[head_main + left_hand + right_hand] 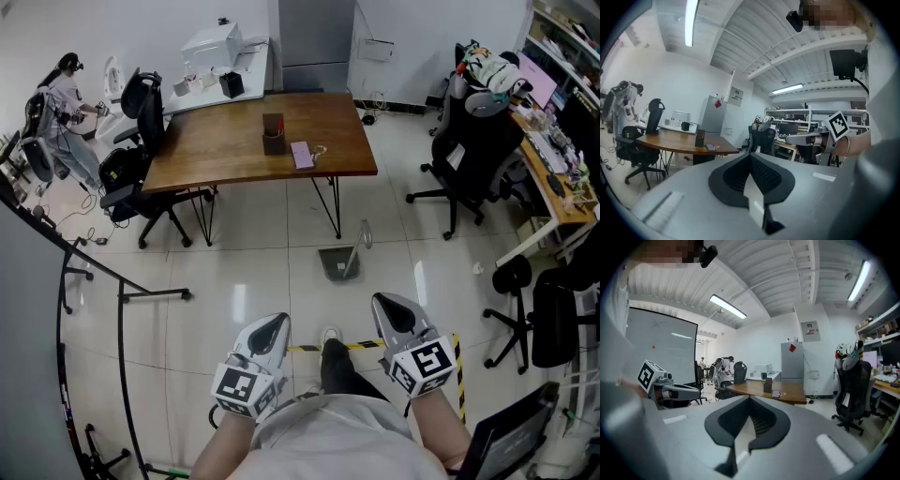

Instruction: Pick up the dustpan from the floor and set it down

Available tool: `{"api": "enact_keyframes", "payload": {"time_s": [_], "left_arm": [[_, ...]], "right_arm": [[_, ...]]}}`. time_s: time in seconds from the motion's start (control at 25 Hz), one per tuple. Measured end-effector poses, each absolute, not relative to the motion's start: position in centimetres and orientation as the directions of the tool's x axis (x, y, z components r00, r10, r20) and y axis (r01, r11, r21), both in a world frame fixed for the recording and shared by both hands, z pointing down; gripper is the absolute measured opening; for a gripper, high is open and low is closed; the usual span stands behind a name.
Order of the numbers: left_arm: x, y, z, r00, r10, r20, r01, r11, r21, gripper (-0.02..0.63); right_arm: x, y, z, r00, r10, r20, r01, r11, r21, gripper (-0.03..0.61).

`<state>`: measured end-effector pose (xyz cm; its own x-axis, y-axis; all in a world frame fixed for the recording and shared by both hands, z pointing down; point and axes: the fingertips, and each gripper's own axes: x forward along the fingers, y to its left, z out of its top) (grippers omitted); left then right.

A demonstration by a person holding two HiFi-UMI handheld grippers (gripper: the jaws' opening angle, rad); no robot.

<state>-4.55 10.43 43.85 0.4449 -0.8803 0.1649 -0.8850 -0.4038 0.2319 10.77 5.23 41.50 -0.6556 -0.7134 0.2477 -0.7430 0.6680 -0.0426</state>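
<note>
The grey dustpan (337,263) lies on the tiled floor in front of the wooden table, with its handle pointing up and to the right. In the head view both grippers hang close to the person's body, well short of the dustpan. My left gripper (278,322) has its jaws together and holds nothing; its own view shows the tips meeting (750,154). My right gripper (382,302) is also shut and empty, with its tips meeting (750,398). Neither gripper view shows the dustpan.
A wooden table (225,150) with a dark box and a phone stands beyond the dustpan. There are black office chairs at the right (469,150) and left (141,178), a stool (514,279), a metal rack (122,309) and yellow-black floor tape (361,345). A person (67,98) stands at the far left.
</note>
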Motion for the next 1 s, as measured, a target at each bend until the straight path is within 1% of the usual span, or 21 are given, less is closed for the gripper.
{"api": "enact_keyframes", "payload": {"time_s": [0.36, 0.6, 0.76, 0.92, 0.96, 1.0], "left_arm": [[-7.1, -1.4, 45.2, 0.399, -0.901, 0.172, -0.905, -0.356, 0.235, 0.015], [-8.3, -11.4, 42.9, 0.362, -0.918, 0.16, -0.925, -0.332, 0.185, 0.015], [-8.3, -15.8, 42.8, 0.341, -0.928, 0.151, -0.934, -0.316, 0.168, 0.015], [-7.9, -18.4, 44.1, 0.374, -0.913, 0.163, -0.921, -0.344, 0.184, 0.015], [-7.9, -19.0, 44.3, 0.384, -0.908, 0.169, -0.916, -0.352, 0.195, 0.015], [-7.8, -19.5, 44.4, 0.396, -0.901, 0.175, -0.91, -0.36, 0.206, 0.015]], "right_arm": [[9.6, -6.7, 45.3, -0.675, -0.67, 0.309, -0.721, 0.688, -0.084, 0.002], [11.8, -18.0, 45.4, -0.626, -0.71, 0.323, -0.76, 0.648, -0.049, 0.002], [13.5, -22.5, 47.1, -0.571, -0.726, 0.382, -0.795, 0.605, -0.037, 0.002], [13.2, -23.6, 49.3, -0.552, -0.696, 0.458, -0.802, 0.594, -0.063, 0.002], [13.2, -23.8, 49.8, -0.539, -0.696, 0.475, -0.81, 0.582, -0.066, 0.015], [13.1, -24.1, 50.4, -0.521, -0.696, 0.493, -0.822, 0.564, -0.073, 0.048]]}}
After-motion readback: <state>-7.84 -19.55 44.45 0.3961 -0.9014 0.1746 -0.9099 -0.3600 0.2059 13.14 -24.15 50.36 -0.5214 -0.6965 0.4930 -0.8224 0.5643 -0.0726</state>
